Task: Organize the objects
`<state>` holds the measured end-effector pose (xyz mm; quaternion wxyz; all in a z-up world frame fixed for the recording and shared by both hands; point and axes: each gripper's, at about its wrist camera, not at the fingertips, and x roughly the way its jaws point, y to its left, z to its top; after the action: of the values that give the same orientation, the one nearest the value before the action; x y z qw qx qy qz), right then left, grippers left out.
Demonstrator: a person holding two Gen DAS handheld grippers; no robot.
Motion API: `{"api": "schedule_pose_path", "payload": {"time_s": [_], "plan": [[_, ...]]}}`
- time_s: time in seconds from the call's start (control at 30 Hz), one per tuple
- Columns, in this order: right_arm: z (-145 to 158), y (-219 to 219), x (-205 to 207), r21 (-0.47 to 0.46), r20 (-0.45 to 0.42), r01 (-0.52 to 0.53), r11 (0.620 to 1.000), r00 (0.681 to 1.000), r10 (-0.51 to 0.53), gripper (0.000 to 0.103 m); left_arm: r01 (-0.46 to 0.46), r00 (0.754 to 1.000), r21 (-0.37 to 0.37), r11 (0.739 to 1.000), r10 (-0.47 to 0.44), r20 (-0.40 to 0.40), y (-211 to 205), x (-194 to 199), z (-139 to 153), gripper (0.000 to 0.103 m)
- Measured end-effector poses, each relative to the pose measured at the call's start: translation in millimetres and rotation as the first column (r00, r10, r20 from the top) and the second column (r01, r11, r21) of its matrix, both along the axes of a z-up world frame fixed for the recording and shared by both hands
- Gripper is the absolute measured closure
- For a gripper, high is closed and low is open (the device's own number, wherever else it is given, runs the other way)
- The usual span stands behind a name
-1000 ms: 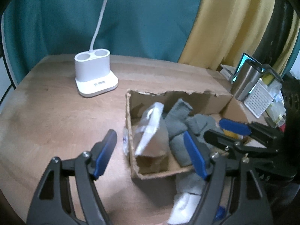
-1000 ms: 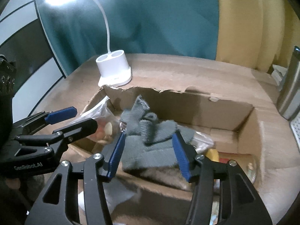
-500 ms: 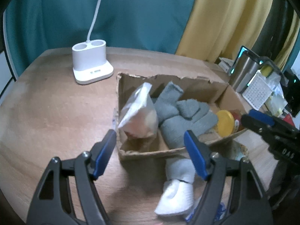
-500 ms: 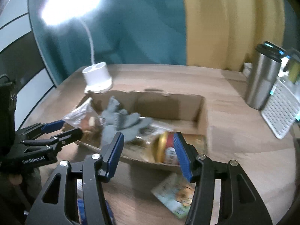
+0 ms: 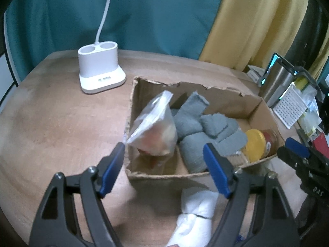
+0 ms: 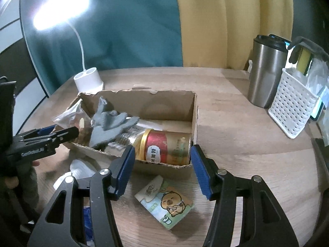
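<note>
Left gripper [image 5: 164, 170]: fingers spread, released, nothing between them, low in the frame before the cardboard box [image 5: 185, 173] at centre. Right gripper [image 6: 162, 168]: likewise spread and empty, hovering above a cartoon packet [image 6: 165, 201] at lower centre. Inside the box: plastic bag [image 5: 154, 129], grey cloth [image 5: 197, 129], yellow-lidded jar [image 6: 164, 146]. White cloth [image 5: 195, 216] below the box. Lamp base [image 5: 100, 72] upper left.

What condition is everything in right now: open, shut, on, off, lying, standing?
Left gripper: open, empty.
Right gripper: open, empty.
Cardboard box: open, flaps torn.
Jar: lying in the box, lid on.
Grey cloth: crumpled in the box.
Plastic bag: leaning in the box corner.
Lamp: on.
Steel tumbler: upright, lidded.
Cartoon packet: flat on the table.
</note>
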<state>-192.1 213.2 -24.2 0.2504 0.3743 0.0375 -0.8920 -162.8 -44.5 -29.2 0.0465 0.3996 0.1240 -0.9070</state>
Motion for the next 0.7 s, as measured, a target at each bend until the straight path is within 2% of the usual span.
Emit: {"api": "schedule_pose_path", "payload": {"time_s": [0.2,0.23,0.3,0.43,0.5,0.7], "plan": [[1,-2,5,-0.001,0.003,0.0,1.0,1.0,0.0,0.043,0.009,1.0,0.011,1.0,-0.009,-0.002,-4,-1,0,0.024],[1,-2,5,0.005,0.001,-0.002,1.0,1.0,0.002,0.035,0.009,1.0,0.009,1.0,-0.009,-0.003,-4,0,0,0.024],[2,-2,8,0.017,-0.014,-0.004,1.0,1.0,0.005,0.027,0.009,1.0,0.001,1.0,-0.009,-0.006,-5,4,1,0.024],[3,0,10,0.013,-0.022,0.009,1.0,1.0,-0.009,0.026,0.045,0.999,0.001,0.999,-0.045,-0.027,-2,15,7,0.02],[5,3,12,0.014,-0.027,0.021,1.0,0.999,-0.021,0.026,0.059,0.997,0.001,0.998,-0.059,-0.047,-1,21,10,0.01],[6,12,19,0.017,-0.023,0.053,0.998,0.998,-0.053,0.026,0.085,0.995,0.006,0.996,-0.084,-0.06,6,31,12,0.008]]}}
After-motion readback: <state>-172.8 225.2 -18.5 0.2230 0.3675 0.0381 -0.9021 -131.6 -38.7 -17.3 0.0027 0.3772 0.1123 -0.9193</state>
